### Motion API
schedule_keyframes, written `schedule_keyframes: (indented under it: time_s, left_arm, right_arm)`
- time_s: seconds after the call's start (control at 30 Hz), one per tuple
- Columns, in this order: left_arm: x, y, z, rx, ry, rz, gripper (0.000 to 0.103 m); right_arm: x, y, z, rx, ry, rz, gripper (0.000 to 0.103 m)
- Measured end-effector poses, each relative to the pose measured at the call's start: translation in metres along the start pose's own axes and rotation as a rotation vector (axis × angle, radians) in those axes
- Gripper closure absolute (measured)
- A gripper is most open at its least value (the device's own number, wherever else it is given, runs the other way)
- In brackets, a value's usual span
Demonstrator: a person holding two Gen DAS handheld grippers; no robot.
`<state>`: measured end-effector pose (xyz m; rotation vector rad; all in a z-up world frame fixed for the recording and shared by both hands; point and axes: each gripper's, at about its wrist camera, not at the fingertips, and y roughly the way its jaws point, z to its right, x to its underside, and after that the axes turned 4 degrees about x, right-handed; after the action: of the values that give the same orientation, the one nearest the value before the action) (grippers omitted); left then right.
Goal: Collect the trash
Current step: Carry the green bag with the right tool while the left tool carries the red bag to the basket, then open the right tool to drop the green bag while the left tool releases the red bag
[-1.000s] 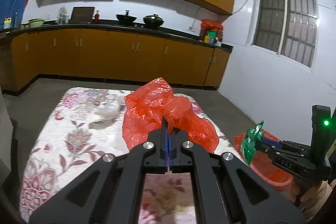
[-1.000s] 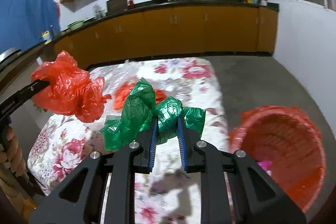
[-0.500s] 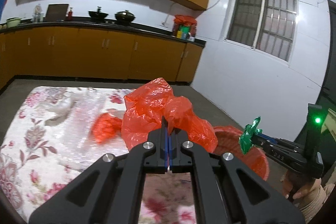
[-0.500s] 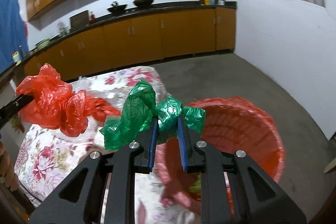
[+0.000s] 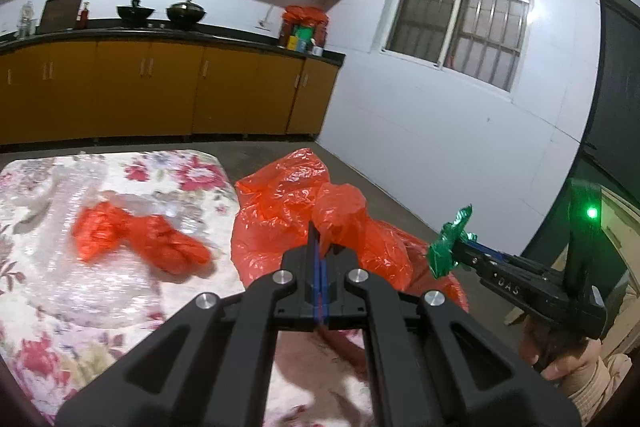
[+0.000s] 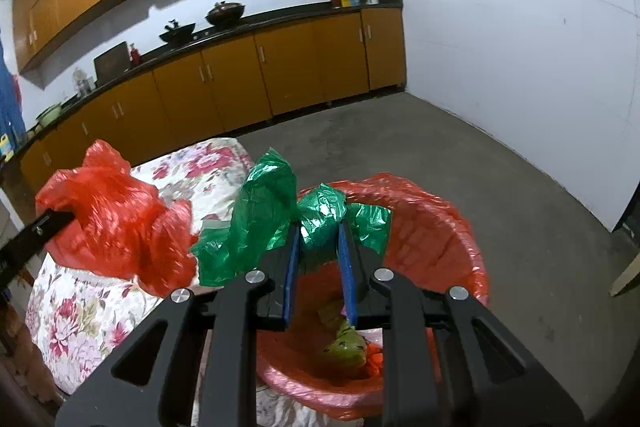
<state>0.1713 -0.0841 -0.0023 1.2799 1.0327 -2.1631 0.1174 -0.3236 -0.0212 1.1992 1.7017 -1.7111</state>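
My left gripper (image 5: 317, 233) is shut on a crumpled red plastic bag (image 5: 292, 203), held over the table's right end; the same red bag (image 6: 116, 223) shows at the left of the right wrist view. My right gripper (image 6: 319, 229) is shut on a crumpled green plastic bag (image 6: 272, 215), hanging above a bin lined with red plastic (image 6: 440, 227) that holds some trash (image 6: 348, 343). From the left wrist view, the green bag (image 5: 450, 243) sticks out of the right gripper (image 5: 456, 251) at the right. Another red bag (image 5: 136, 239) lies on the flowered tablecloth (image 5: 48, 307).
Clear bubble wrap (image 5: 80, 199) lies on the table beside the loose red bag. Orange kitchen cabinets (image 6: 280, 75) with pots on the counter run along the far wall. Bare grey floor (image 6: 440, 147) lies beyond the bin, up to the white wall. A hand (image 5: 568, 359) holds the right gripper.
Both grippers have swung right with their bags, away from the table's middle. The green bag now hangs over the bin, and the red bag is at the table's right end.
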Motion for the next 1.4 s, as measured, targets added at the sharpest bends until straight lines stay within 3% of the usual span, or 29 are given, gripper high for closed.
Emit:
schedule_keyframes:
  time_s: [0.5, 0.7, 0.8, 1.0, 1.27, 1.33, 1.4]
  left_arm:
    - [0.014, 0.060, 0.028, 0.067, 0.005, -0.081, 0.101]
    - [0.022, 0.081, 0.034, 0.083, -0.002, -0.124, 0.099]
    - [0.027, 0.088, 0.032, 0.086, -0.012, -0.151, 0.090]
    - [0.032, 0.086, 0.018, 0.054, -0.031, -0.162, 0.076]
    - [0.037, 0.097, 0.026, 0.112, -0.045, -0.214, 0.077]
    - [0.038, 0.097, 0.028, 0.126, -0.047, -0.216, 0.071]
    - [0.037, 0.094, 0.026, 0.122, -0.046, -0.207, 0.052]
  right_arm:
    - [-0.007, 0.008, 0.030, 0.010, 0.084, 0.013, 0.083]
    - [-0.006, 0.008, 0.033, 0.000, 0.097, 0.015, 0.076]
    - [-0.007, 0.007, 0.037, 0.004, 0.094, 0.020, 0.063]
    - [-0.004, 0.003, 0.037, 0.016, 0.091, 0.024, 0.059]
    - [-0.006, 0.003, 0.032, 0.022, 0.074, 0.027, 0.056]
    - [-0.007, 0.002, 0.034, 0.029, 0.070, 0.026, 0.056]
    - [-0.007, 0.000, 0.038, 0.043, 0.067, 0.029, 0.056]
